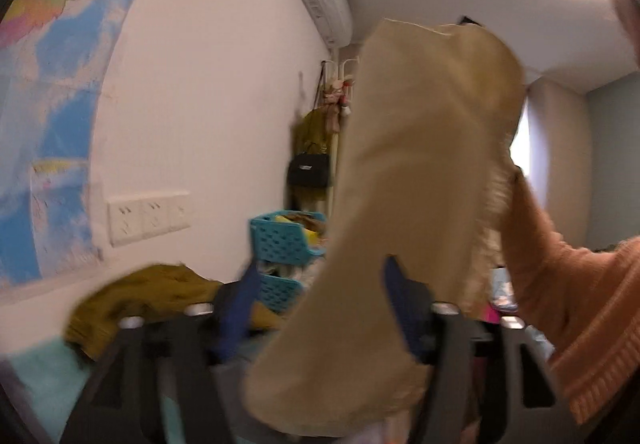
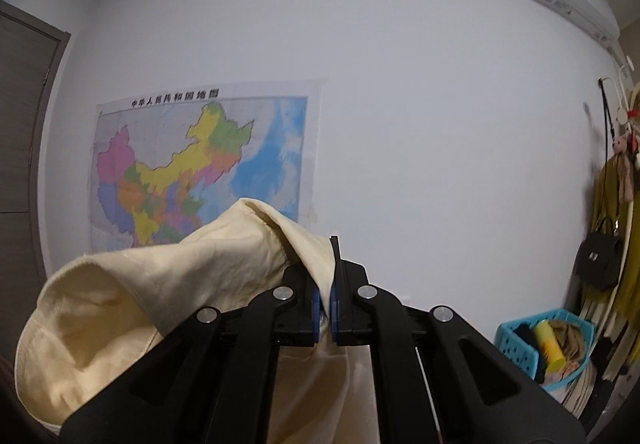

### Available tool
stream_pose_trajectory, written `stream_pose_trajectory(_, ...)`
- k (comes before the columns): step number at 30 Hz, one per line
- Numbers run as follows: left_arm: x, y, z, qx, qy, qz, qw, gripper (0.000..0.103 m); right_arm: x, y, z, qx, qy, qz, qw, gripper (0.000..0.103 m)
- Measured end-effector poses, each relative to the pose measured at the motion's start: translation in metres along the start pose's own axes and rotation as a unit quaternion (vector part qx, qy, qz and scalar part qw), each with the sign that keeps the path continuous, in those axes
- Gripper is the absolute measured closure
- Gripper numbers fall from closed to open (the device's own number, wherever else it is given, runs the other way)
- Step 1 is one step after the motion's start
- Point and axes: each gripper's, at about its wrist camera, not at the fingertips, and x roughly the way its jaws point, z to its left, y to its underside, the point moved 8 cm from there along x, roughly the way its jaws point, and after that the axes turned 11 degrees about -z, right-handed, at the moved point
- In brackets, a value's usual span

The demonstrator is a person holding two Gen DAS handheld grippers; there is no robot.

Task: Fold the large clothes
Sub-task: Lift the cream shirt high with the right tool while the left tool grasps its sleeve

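Note:
A cream garment point(image 1: 420, 171) hangs in the air, blurred, in the left wrist view. It runs from high in the middle down between the fingers of my left gripper point(image 1: 320, 276). That gripper stands open; its blue pads point(image 1: 236, 308) are wide apart and do not press the cloth. A person's orange sleeve point(image 1: 580, 304) reaches in from the right behind the cloth. In the right wrist view my right gripper point(image 2: 326, 304) is shut on a fold of the cream garment point(image 2: 140, 296), which bulges to the left and hangs below the jaws.
An olive garment point(image 1: 140, 304) lies on a teal surface point(image 1: 48, 384) by the wall. Blue plastic baskets point(image 1: 280, 240) point(image 2: 544, 344) with odds and ends stand beyond it. A black bag point(image 2: 600, 260) and clothes hang on a rack. A map point(image 2: 200, 163) is on the wall.

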Motion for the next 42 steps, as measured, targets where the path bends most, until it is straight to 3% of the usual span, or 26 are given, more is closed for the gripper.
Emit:
stream_pose_trajectory(4,-0.008,0.022,-0.042,0.035,0.029,0.008,0.9989,0.025,-0.005,0.006,0.009,-0.004,0.012,0.001,1.0,0.1)
stream_pose_trajectory(6,-0.004,0.027,-0.055,0.048,0.032,0.013,0.9983,0.009,-0.003,0.009,0.015,-0.005,0.016,0.006,1.0,0.1)
stream_pose_trajectory(8,0.01,0.037,-0.055,0.049,0.031,0.032,0.9978,0.009,0.002,0.012,0.022,-0.006,0.014,0.011,1.0,0.1)
stream_pose_trajectory(13,0.054,0.055,-0.051,0.059,-0.045,0.075,0.9944,0.007,0.005,0.02,0.033,0.002,0.006,0.016,1.0,0.1)
stream_pose_trajectory(14,0.065,0.065,-0.041,0.068,-0.087,0.09,0.9898,0.021,0.004,0.021,0.034,0.003,0.005,0.016,1.0,0.1)
stream_pose_trajectory(15,0.07,0.069,-0.03,0.074,-0.116,0.094,0.986,0.066,0.001,0.02,0.035,0.003,0.004,0.015,1.0,0.1)
stream_pose_trajectory(16,0.073,0.073,-0.014,0.056,-0.134,0.109,0.9833,0.092,-0.003,0.018,0.034,0.003,0.004,0.013,1.0,0.1)
stream_pose_trajectory(17,0.071,0.073,0.001,0.03,-0.145,0.116,0.9821,0.101,-0.009,0.017,0.033,0.003,0.006,0.012,1.0,0.1)
stream_pose_trajectory(18,0.064,0.068,0.018,0.01,-0.163,0.109,0.9805,0.101,-0.013,0.015,0.031,0.001,0.007,0.012,1.0,0.1)
stream_pose_trajectory(20,0.035,0.041,0.048,0.007,-0.209,0.066,0.9757,0.101,-0.026,0.011,0.025,0.006,0.006,0.011,1.0,0.1)
stream_pose_trajectory(24,-0.015,-0.032,0.083,-0.001,-0.252,0.004,0.9678,0.101,-0.05,-0.002,0.021,0.013,-0.016,-0.001,1.0,0.1)
stream_pose_trajectory(26,-0.032,-0.076,0.078,0.046,-0.28,-0.026,0.9585,0.102,-0.064,-0.012,0.026,0.003,-0.021,-0.012,1.0,0.1)
stream_pose_trajectory(29,-0.061,-0.13,0.065,0.07,-0.281,-0.065,0.9551,0.101,-0.09,-0.036,0.035,-0.001,-0.04,-0.041,0.998,0.099)
stream_pose_trajectory(31,-0.084,-0.165,0.051,0.099,-0.29,-0.087,0.9478,0.101,-0.1,-0.045,0.041,-0.002,-0.049,-0.053,0.997,0.099)
stream_pose_trajectory(33,-0.107,-0.194,0.033,0.135,-0.314,-0.092,0.9352,0.101,-0.105,-0.052,0.051,-0.002,-0.065,-0.058,0.996,0.099)
stream_pose_trajectory(37,-0.14,-0.217,0.01,0.156,-0.344,-0.08,0.9225,0.101,-0.101,-0.057,0.067,0.005,-0.103,-0.062,0.993,0.099)
stream_pose_trajectory(39,-0.154,-0.221,0.003,0.163,-0.371,-0.065,0.9119,0.101,-0.084,-0.055,0.07,0.018,-0.123,-0.06,0.99,0.099)
stream_pose_trajectory(42,-0.157,-0.214,0.03,0.162,-0.426,-0.027,0.8897,0.101,-0.025,-0.035,0.07,0.039,-0.144,-0.026,0.988,0.099)
